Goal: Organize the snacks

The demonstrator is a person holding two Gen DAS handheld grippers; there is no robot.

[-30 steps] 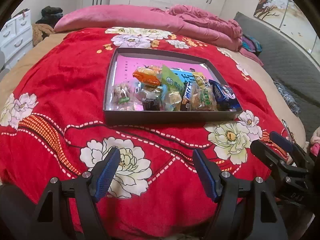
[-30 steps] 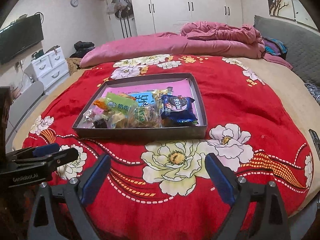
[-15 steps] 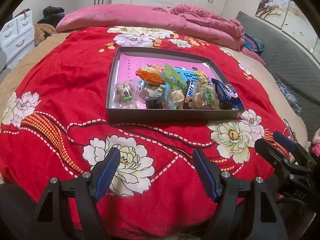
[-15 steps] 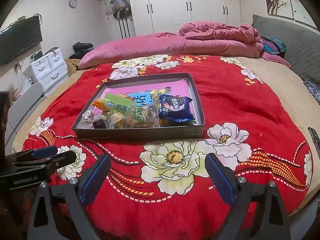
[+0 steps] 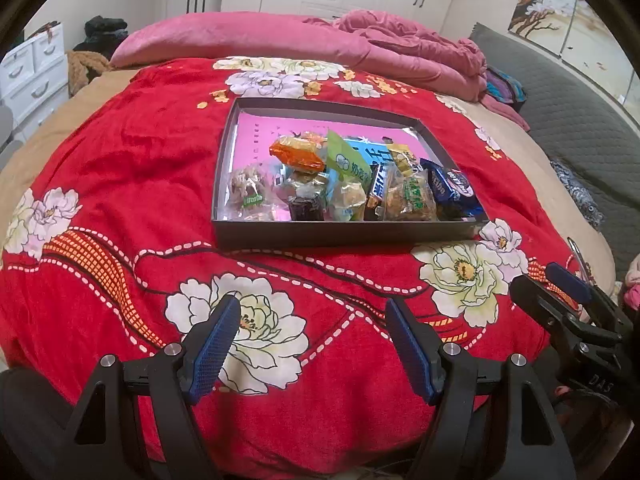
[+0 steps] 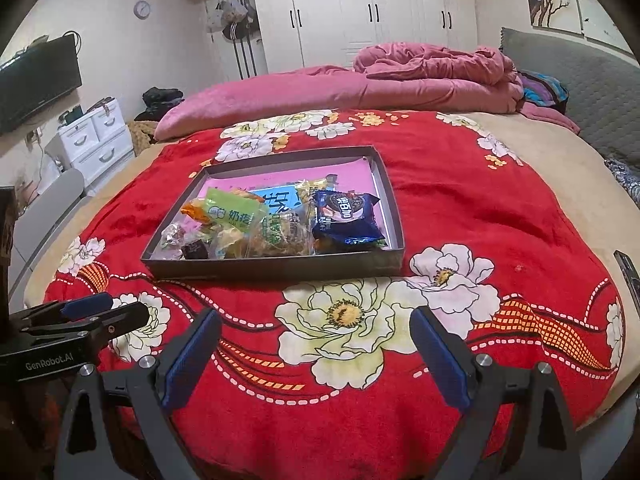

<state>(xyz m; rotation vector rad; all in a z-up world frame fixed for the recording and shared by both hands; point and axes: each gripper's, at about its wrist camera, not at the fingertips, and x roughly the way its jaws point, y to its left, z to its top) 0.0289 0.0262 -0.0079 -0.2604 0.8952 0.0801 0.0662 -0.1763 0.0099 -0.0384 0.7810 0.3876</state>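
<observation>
A shallow dark tray (image 5: 344,236) (image 6: 276,266) with a pink floor lies on the red flowered blanket (image 5: 132,168) (image 6: 460,200). Several snack packets are heaped along its near side: an orange packet (image 5: 298,154), a green packet (image 5: 350,164) (image 6: 234,212), a dark blue cookie packet (image 5: 450,192) (image 6: 346,216). My left gripper (image 5: 312,320) hangs open over the blanket's near edge, well short of the tray, with nothing between its blue pads. My right gripper (image 6: 316,332) is likewise open and empty. Each gripper shows at the side of the other's view.
A pink duvet (image 5: 280,40) (image 6: 400,80) is piled at the far end of the bed. White drawers (image 6: 96,136) and a wall television (image 6: 40,80) stand at the left. A grey padded headboard (image 5: 568,120) lines the right side. White wardrobes (image 6: 380,12) stand behind.
The view has shifted only slightly. Both grippers stay open and in place, and the snacks in the tray have not moved.
</observation>
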